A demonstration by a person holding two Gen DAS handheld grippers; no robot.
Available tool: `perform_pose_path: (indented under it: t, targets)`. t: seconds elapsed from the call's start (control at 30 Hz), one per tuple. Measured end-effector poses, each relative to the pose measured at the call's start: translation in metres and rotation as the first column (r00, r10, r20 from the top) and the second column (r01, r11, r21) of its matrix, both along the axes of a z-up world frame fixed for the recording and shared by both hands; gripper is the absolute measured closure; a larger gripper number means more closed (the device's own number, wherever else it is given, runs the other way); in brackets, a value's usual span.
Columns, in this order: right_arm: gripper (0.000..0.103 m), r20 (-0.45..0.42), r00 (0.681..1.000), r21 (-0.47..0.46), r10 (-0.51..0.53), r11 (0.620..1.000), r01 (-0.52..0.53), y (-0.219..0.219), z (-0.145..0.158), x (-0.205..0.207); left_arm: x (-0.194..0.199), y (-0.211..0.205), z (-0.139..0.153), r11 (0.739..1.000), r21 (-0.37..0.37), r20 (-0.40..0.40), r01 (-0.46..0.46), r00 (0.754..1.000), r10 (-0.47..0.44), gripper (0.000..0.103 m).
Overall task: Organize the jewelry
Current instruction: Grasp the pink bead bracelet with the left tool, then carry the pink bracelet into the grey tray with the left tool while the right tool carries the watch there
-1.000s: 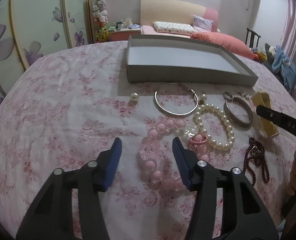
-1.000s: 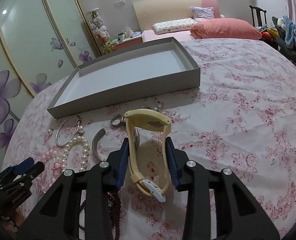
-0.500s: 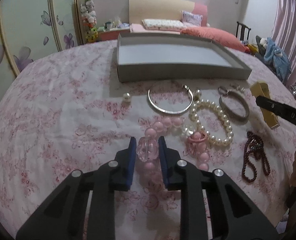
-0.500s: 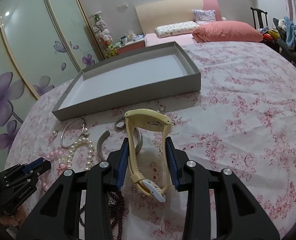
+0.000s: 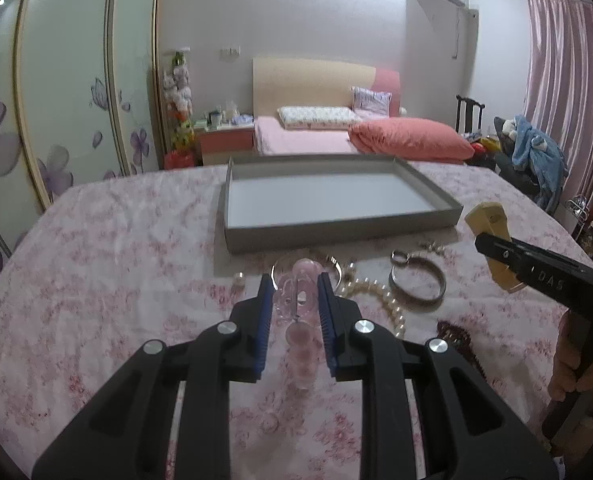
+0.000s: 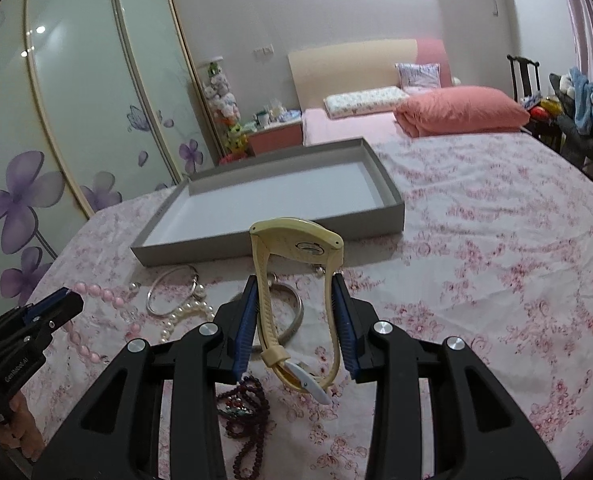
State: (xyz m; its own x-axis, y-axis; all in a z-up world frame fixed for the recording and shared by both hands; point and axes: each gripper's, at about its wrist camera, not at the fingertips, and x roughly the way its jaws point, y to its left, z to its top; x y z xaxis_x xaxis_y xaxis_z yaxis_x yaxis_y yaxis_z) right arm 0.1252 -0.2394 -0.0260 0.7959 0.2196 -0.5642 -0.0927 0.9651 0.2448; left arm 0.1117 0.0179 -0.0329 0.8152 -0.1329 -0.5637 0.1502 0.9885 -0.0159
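The left gripper (image 5: 295, 295) is clamped on a pink beaded bracelet (image 5: 296, 300), its blue pads pressing a clear faceted bead while pale pink round beads hang down between the fingers, lifted off the floral tablecloth (image 5: 108, 264). The right gripper (image 6: 294, 312) is closed on a cream-yellow wristwatch (image 6: 296, 240), which stands upright with its case on top and its strap ends and white buckle dangling below the pads. Seen from the left wrist camera, the side of the right gripper bears raised letters that read roughly "DAS"; from the right wrist camera, small white writing on the left gripper's body is too blurred to read. On the cloth just beyond the grippers lie a thin silver bangle (image 6: 172, 294), a white pearl bracelet (image 6: 184, 318), a wider metal bangle (image 5: 416, 286), a single loose pearl (image 5: 239, 278) and a dark red bead string (image 6: 248, 412). Farther back sits a shallow grey tray (image 5: 336, 232) with a pale floor.
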Motion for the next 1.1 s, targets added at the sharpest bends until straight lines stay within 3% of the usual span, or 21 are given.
perform_pose_path:
  t: [0.63,0.87,1.1]
  targets:
    - [0.066,0.230,0.973,-0.075,0.001,0.997,0.017,0.013,0.042,0.002,0.020,-0.032,0.048,0.999,0.018,0.175,-0.051,0.983,0.047,0.080]
    - [0.066,0.307,0.952,-0.098,-0.006,0.994,0.038,0.013,0.060,0.021,0.051,-0.044,0.067,0.998,0.019,0.218,-0.063,0.974,0.058,0.080]
    - [0.066,0.358,0.932,-0.089,-0.051,0.992,0.089,0.013,0.063,0.071,0.102,-0.052,0.075,0.991,0.044,0.253,-0.123,0.961,0.108,0.080]
